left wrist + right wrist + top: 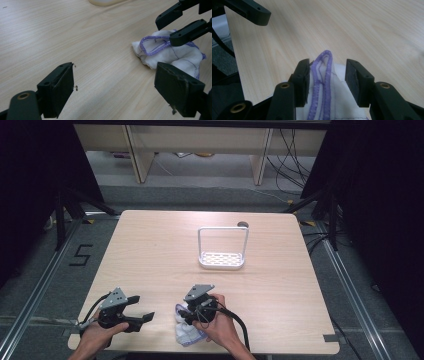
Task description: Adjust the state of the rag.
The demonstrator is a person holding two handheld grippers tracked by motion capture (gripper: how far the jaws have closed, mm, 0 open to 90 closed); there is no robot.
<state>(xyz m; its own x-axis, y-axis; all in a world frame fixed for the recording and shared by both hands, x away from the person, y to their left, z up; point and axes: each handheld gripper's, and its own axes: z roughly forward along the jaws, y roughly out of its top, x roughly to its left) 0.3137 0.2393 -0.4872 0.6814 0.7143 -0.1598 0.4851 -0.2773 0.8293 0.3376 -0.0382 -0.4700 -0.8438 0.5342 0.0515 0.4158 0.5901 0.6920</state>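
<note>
The white cloth (189, 330) with its purple stitched hem lay crumpled on the tabletop (160, 250) close to the near edge, a little left of that edge's middle. A raised fold of it, purple hem uppermost, stood between the jaws of the right gripper (327, 75): the left pad was against the fabric or just beside it, while the right pad stood apart from it with bare cloth showing in the gap (so the jaws were only partly closed around the fold, not clamped on it). In the high view that right gripper (186, 316) came down on the cloth from above, held in the person's right hand (220, 326). The left gripper (113, 86) sat near the tabletop's near left corner, its jaws wide apart with nothing between them but bare wood; the cloth (175, 53) lay just beyond its right jaw, not touching it. Farther off, toward the far edge and right of centre, stood a white rack (222, 261) with a tall wire frame, well apart from the cloth.
</note>
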